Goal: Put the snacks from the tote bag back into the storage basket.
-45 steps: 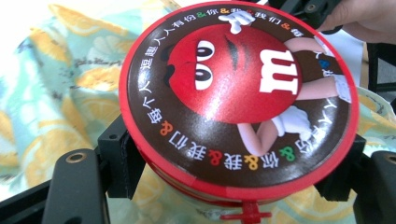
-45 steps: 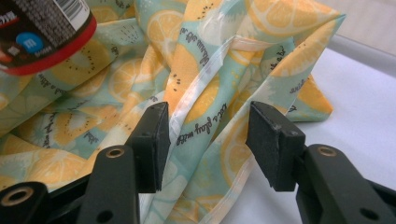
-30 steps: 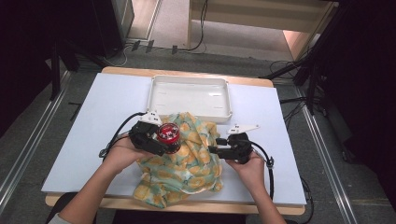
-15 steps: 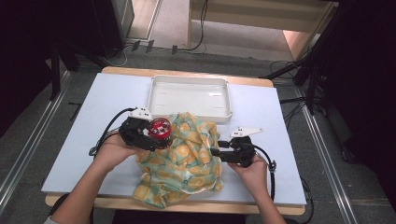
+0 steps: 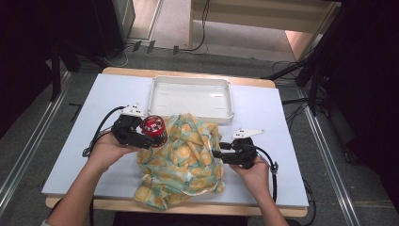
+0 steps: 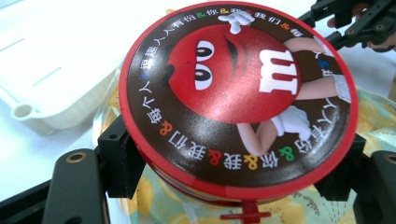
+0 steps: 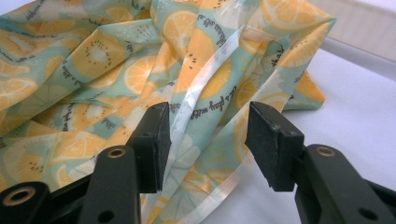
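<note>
A: What could go wrong from here?

B: My right tool [image 5: 219, 153] sits at the near right with its pads spread wide around a hemmed fold of the fruit-print bag [image 5: 181, 160], gripping nothing. That fabric is thin, slick and crumpled, so it could slide out as I close.

A: And the left?

B: My left tool [image 5: 151, 139] clamps the round red candy tin [image 5: 154, 130] by its smooth rim, lifted over the bag's left edge. It could twist free. The white tray [image 5: 190, 98], rigid plastic, waits farther on the table [image 5: 75, 141].
</note>
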### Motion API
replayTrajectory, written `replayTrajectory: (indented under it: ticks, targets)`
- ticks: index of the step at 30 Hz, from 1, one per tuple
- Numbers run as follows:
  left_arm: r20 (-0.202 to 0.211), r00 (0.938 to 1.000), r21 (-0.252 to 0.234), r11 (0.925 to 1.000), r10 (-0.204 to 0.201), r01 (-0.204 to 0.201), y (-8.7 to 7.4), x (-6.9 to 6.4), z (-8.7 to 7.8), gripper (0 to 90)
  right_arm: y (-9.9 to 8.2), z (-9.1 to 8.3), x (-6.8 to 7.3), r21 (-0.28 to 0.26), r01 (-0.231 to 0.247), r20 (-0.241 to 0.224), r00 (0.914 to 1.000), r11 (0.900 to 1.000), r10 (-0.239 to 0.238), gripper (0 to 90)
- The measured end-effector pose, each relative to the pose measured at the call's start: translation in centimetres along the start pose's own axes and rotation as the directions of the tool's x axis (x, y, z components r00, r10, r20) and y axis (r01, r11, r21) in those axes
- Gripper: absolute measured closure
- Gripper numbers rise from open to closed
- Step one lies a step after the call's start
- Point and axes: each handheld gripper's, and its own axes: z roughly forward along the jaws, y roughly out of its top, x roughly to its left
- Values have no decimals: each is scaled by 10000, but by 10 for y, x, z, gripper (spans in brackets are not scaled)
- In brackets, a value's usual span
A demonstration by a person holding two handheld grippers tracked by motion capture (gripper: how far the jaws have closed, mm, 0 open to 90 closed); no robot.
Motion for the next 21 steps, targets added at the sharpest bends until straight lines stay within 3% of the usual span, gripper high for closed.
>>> replayTrajectory:
  ticks: [3, 8, 13, 16, 21]
  targets:
    - [53, 9999, -54, 9999, -156, 157, -1, 5, -3, 254, -1, 1, 1, 119, 41, 52, 10000, 9999, -42, 505]
    - [-298, 9994, -234, 9996, -167, 160, 1, 10, -10, 254, 0, 1, 1, -76, 82, 98, 9999, 9999, -81, 506]
    - [-481, 9980, -213, 9990, -412, 402, 3, 22, -7, 255, 2, 3, 2, -139, 196, 157, 9997, 9997, -194, 507]
    - [-576, 9980, -92, 9996, -254, 250, 5, 26, -5, 254, 3, 3, 2, -246, 300, 216, 9993, 9992, -295, 511]
    - [-645, 9974, 9, 9995, -317, 318, 11, 35, -2, 255, 4, 5, 2, -331, 208, 159, 9997, 9992, -202, 511]
